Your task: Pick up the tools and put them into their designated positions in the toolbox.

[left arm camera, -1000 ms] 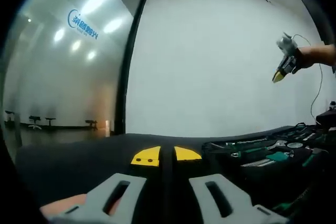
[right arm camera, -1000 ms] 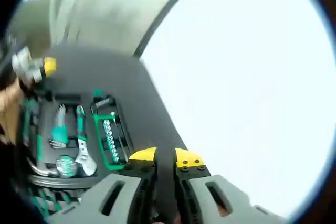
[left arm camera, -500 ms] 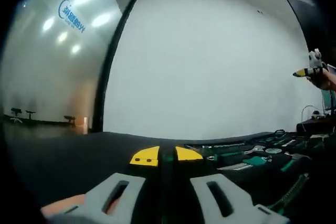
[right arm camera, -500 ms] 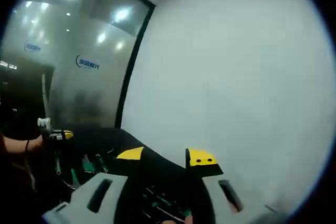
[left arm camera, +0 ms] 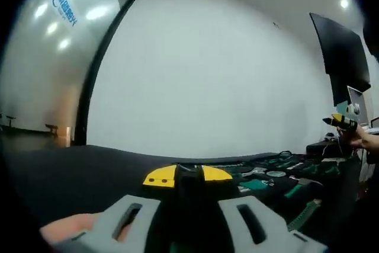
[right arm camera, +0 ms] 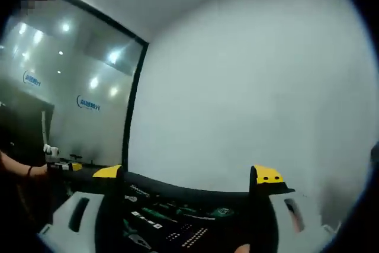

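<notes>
From my left gripper view, my left gripper (left arm camera: 187,175) sits low over the black tabletop (left arm camera: 71,164), its two yellow-tipped jaws pressed together with nothing between them. Ahead and to the right of those tips I can see the open black toolbox (left arm camera: 278,173) lying flat on the table, with green-handled and silvery tools (left arm camera: 256,184) seated in its moulded slots; they are too small for me to name one by one. Farther right, the other gripper, my right gripper (left arm camera: 339,121), shows yellow-tipped in a hand, raised above the far end of the toolbox, and a dark flat screen (left arm camera: 341,57) hangs on the plain white wall (left arm camera: 207,87) behind it. In the right gripper view my right gripper's jaws stand wide apart, one yellow tip at each side, holding nothing. Between them I look down onto the same toolbox tray, a row of small sockets and green-handled pieces in the foam. At the left edge of this view my left gripper appears, small and yellow-tipped, in front of a glass partition (right arm camera: 71,87) with a blue logo.
</notes>
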`<act>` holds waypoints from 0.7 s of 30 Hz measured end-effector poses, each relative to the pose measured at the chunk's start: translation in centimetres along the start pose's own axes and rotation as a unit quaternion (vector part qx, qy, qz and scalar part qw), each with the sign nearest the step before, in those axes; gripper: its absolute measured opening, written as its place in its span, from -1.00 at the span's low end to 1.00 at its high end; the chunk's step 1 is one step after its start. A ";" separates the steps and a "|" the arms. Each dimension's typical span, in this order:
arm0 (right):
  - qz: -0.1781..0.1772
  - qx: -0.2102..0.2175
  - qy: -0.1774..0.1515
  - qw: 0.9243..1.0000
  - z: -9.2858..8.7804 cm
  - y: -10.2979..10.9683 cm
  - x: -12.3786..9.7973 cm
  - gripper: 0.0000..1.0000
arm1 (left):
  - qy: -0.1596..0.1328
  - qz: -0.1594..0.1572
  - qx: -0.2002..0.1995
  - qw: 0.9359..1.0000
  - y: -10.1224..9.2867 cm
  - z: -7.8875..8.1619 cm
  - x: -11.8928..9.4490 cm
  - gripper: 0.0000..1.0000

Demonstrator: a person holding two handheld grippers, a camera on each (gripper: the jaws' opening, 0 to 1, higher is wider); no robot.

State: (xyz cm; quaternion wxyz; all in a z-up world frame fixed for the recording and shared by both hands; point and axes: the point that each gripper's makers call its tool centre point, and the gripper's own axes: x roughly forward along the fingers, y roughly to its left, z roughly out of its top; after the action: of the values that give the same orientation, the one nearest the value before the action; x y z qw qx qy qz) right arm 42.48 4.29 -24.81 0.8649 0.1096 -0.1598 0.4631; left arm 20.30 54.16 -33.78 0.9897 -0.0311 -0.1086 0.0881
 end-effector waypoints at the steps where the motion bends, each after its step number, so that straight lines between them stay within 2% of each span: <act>1: -0.003 0.013 -0.003 1.000 -0.2 -0.3 -0.2 0.70 | 0.000 0.000 -0.002 1.000 0.0 0.0 0.0 -0.66; 3: -0.014 0.007 -0.003 1.000 -0.6 -0.9 -0.5 0.75 | 0.002 0.000 -0.006 1.000 -0.1 0.0 0.0 -0.66; 4: -0.022 -0.003 0.008 1.000 -1.1 -1.2 -0.6 0.74 | 0.000 -0.001 -0.008 1.000 -0.2 0.0 -0.1 -0.66; 6: -0.046 -0.010 -0.001 0.999 -1.4 -2.0 -0.6 0.71 | -0.001 -0.002 -0.011 1.000 -0.3 0.1 -0.1 -0.65; 8: -0.040 -0.014 -0.001 0.999 -2.4 -1.8 -0.5 0.58 | 0.004 0.000 -0.011 1.000 -0.4 -0.1 -0.1 -0.65; 9: -0.033 0.013 0.013 0.999 -3.5 -1.4 -0.6 0.45 | 0.005 -0.001 -0.012 1.000 -0.5 -0.1 -0.1 -0.65; 10: -0.026 0.048 0.013 0.998 -4.3 -0.9 -0.5 0.42 | 0.005 -0.003 -0.015 1.000 -0.7 0.0 -0.2 -0.64; 11: -0.022 0.058 -0.001 0.998 -4.5 -0.5 -0.5 0.46 | 0.004 -0.006 -0.016 1.000 -1.0 0.1 -0.3 -0.64; 12: -0.006 0.077 0.014 0.997 -5.5 0.1 -0.4 0.54 | 0.003 -0.010 -0.017 1.000 -1.3 0.2 -0.3 -0.64; 13: 0.020 0.078 0.057 0.995 -6.1 1.0 -0.4 0.61 | 0.002 -0.015 -0.016 1.000 -1.5 0.3 -0.3 -0.64; 14: 0.035 0.057 0.020 0.998 -4.8 1.6 -0.2 0.73 | 0.001 -0.021 -0.016 1.000 -1.5 0.3 -0.3 -0.62; 15: 0.045 0.045 -0.020 0.998 -3.6 2.2 -0.1 0.84 | -0.004 -0.031 -0.014 0.999 -1.8 0.5 -0.3 -0.56; 16: 0.043 0.057 0.002 0.997 -4.3 2.2 -0.1 0.84 | -0.030 -0.063 -0.005 0.998 -2.8 1.4 -0.5 -0.44; 17: 0.051 0.071 0.032 0.996 -5.6 2.7 -0.3 0.84 | -0.051 -0.080 -0.007 0.995 -3.4 2.1 -0.8 -0.27; 18: 0.048 0.067 0.049 0.995 -6.3 2.9 -0.4 0.85 | -0.078 -0.102 -0.013 0.992 -4.2 3.1 -1.3 -0.11; 20: 0.030 0.022 0.053 0.998 -6.6 2.4 -0.5 0.85 | -0.088 -0.110 -0.020 0.990 -4.5 3.4 -1.6 0.01; 21: 0.036 0.023 0.055 0.998 -6.7 2.7 -0.4 0.85 | -0.086 -0.109 -0.020 0.990 -4.1 3.3 -1.4 0.01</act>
State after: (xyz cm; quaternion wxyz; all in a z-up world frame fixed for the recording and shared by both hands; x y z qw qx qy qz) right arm 41.20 7.74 -31.02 0.8522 0.0979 -0.1048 0.5031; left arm 18.89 49.98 -30.54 0.9795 -0.0309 -0.1983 -0.0201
